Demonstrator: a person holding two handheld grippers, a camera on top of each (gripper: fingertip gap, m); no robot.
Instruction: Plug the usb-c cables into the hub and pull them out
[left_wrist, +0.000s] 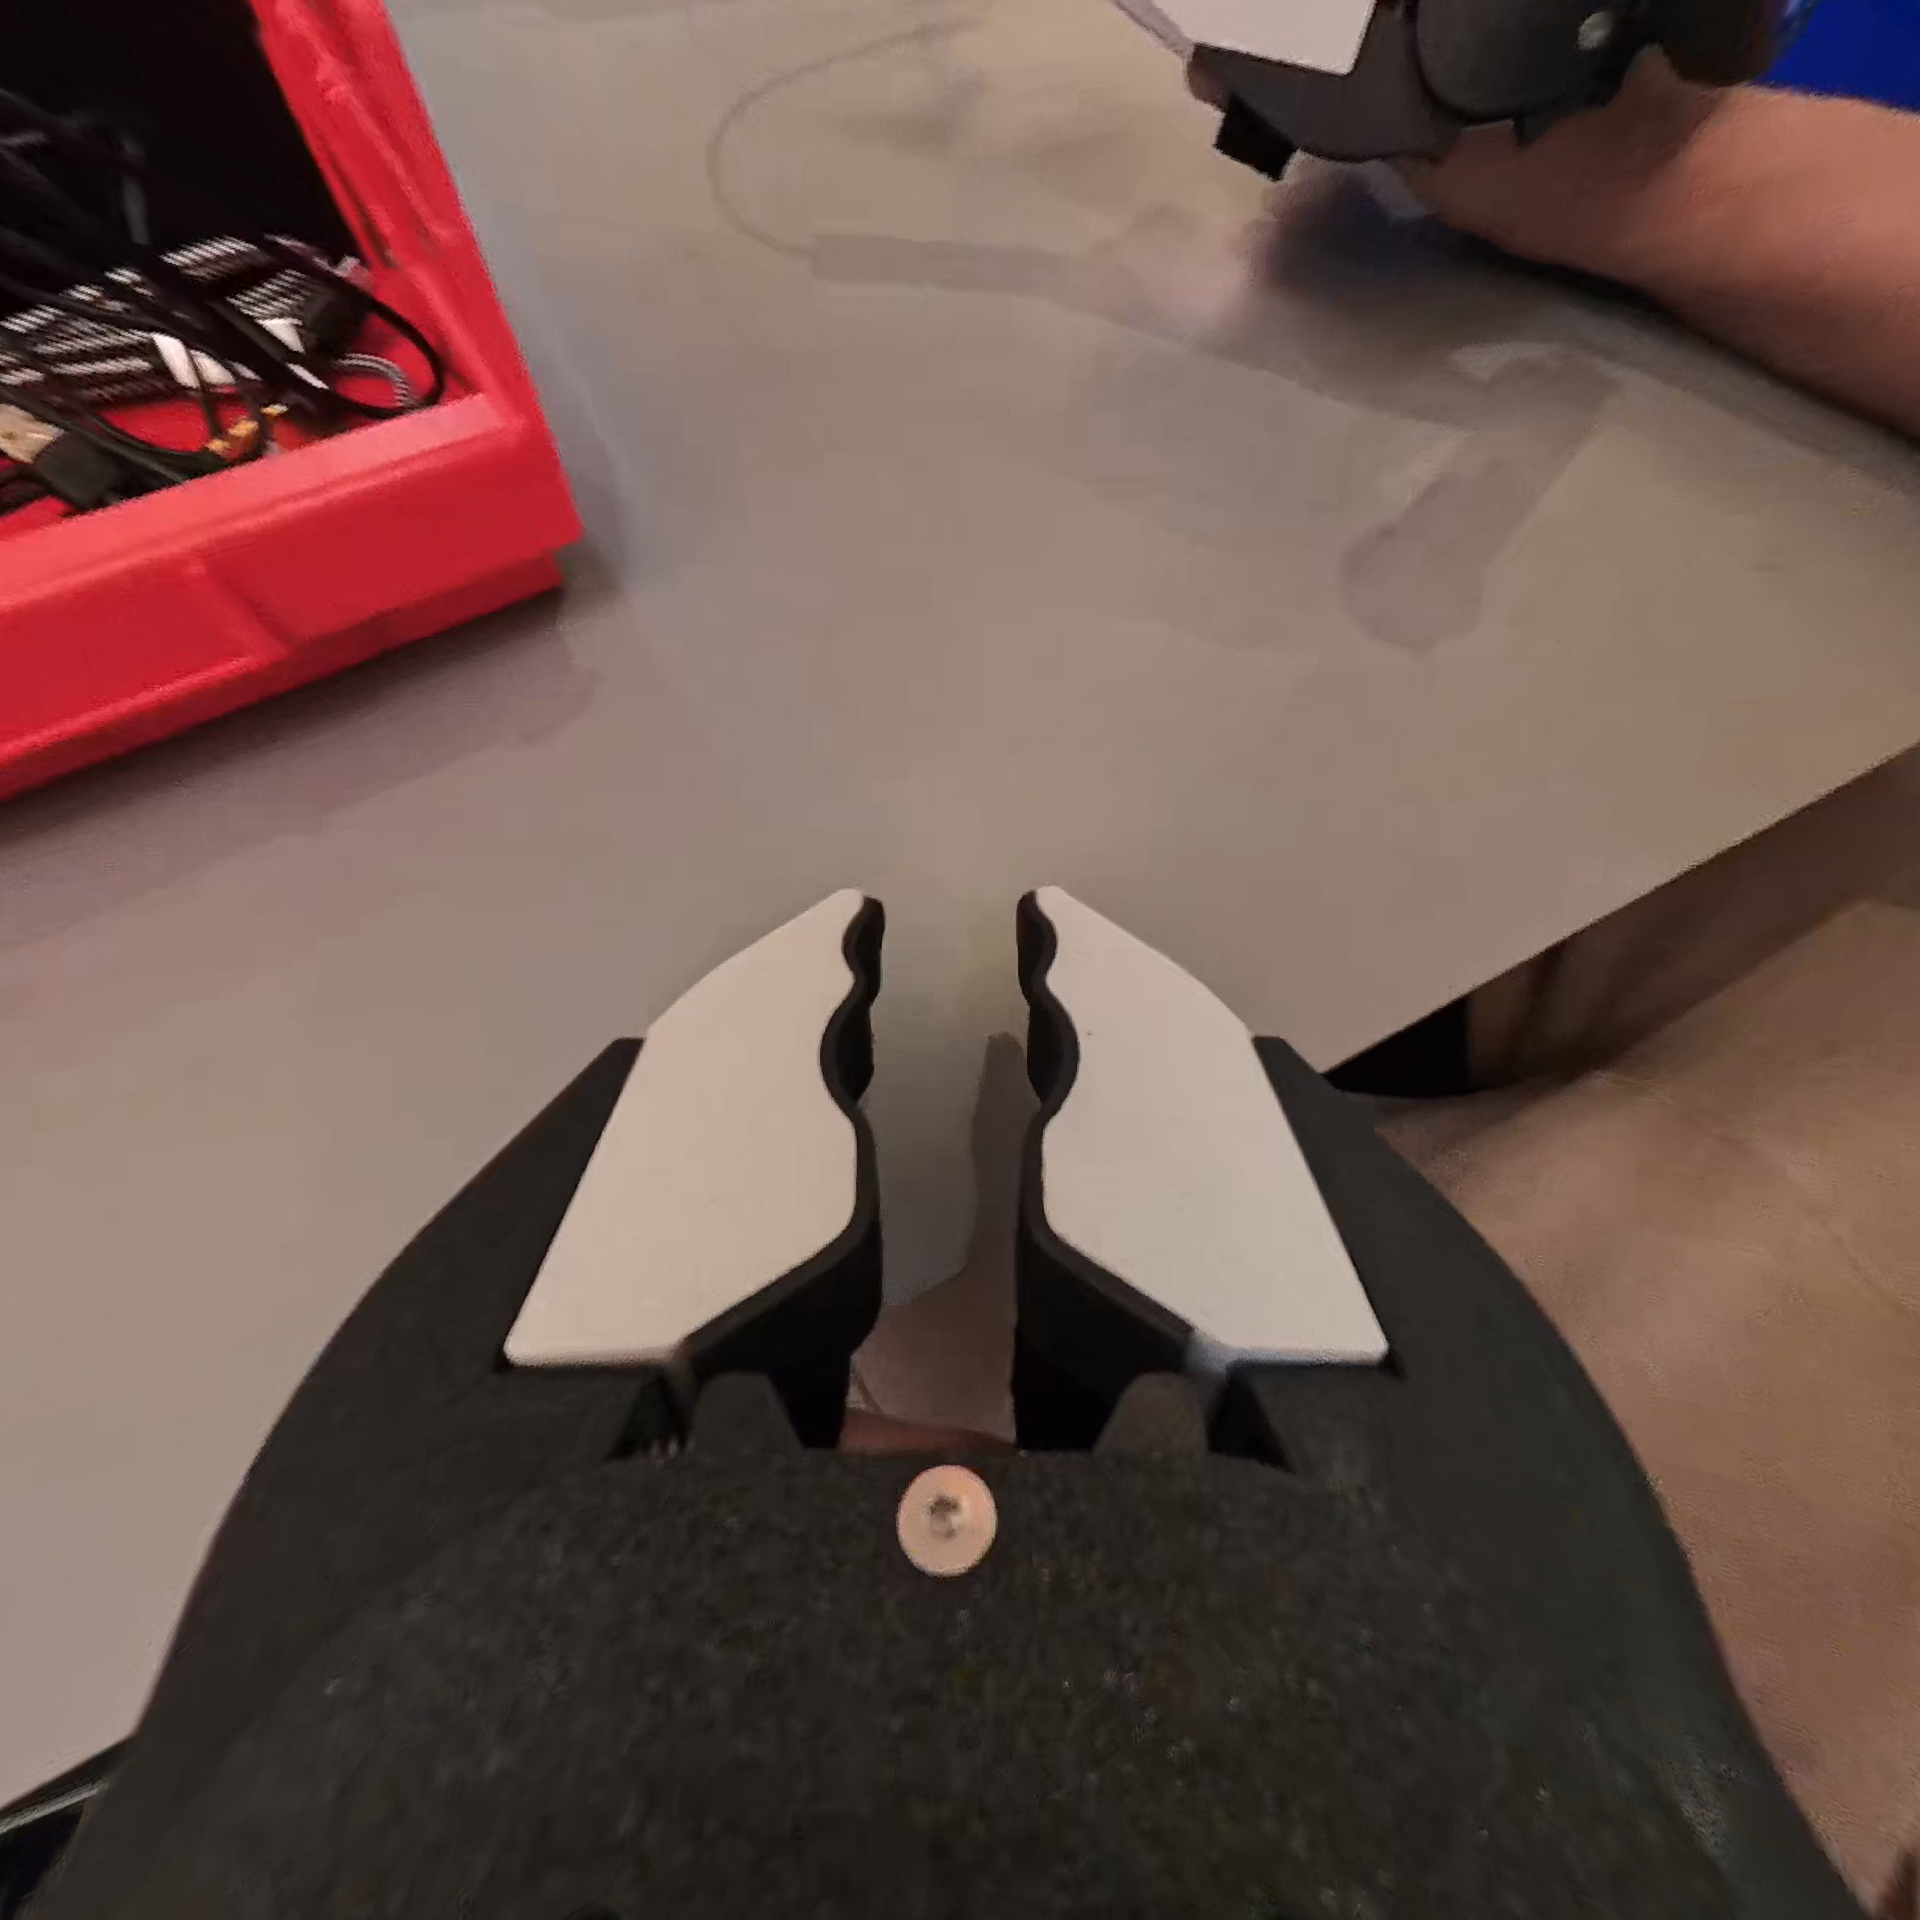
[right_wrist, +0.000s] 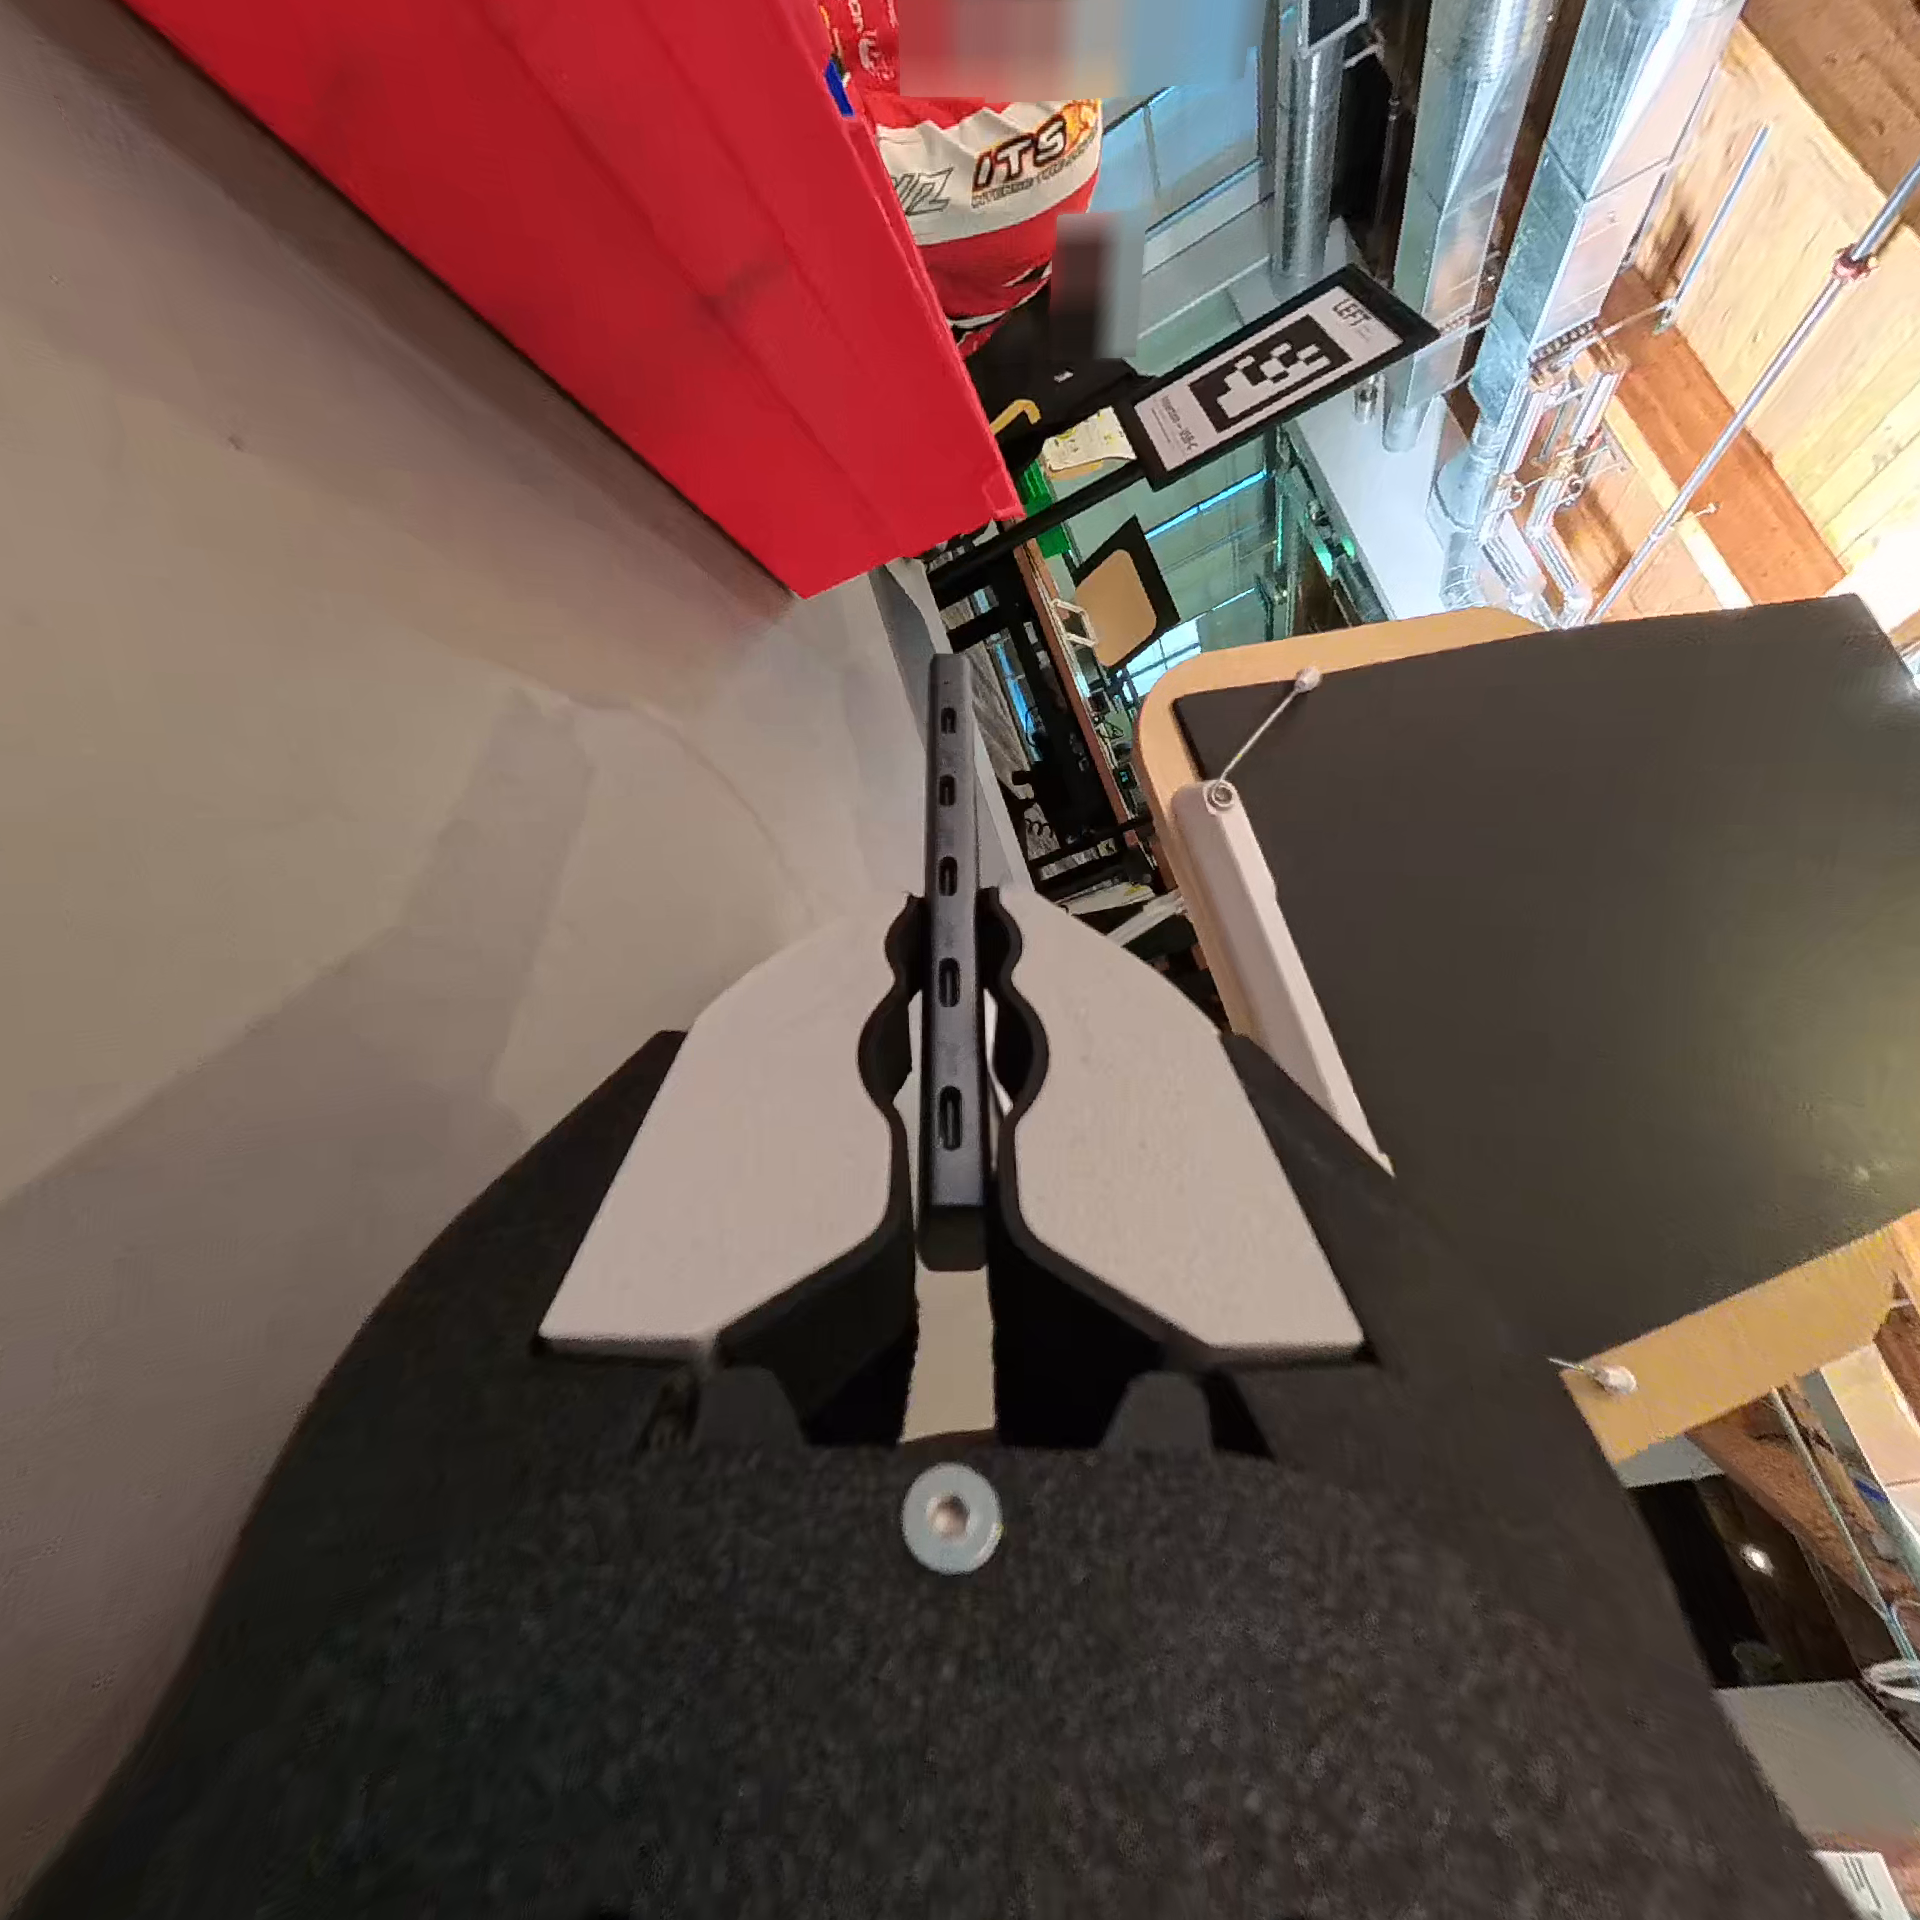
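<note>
My right gripper is shut on a slim dark hub. The hub stands on edge between the fingers, and its row of several empty USB-C ports faces the camera. The view is rolled sideways. My left gripper is open and empty, low over the grey table near its front edge. The right gripper's body shows at the top right of the left wrist view, with a forearm resting on the table. A faint blurred cable lies on the table ahead. The cables' plugs are not clear to see.
A red bin at the left holds several black and striped cables. Its red wall also fills the top of the right wrist view. A black board with a wood edge and a marker tag show beyond the table. Across from one pair of fingers to the other is roughly 25 cm.
</note>
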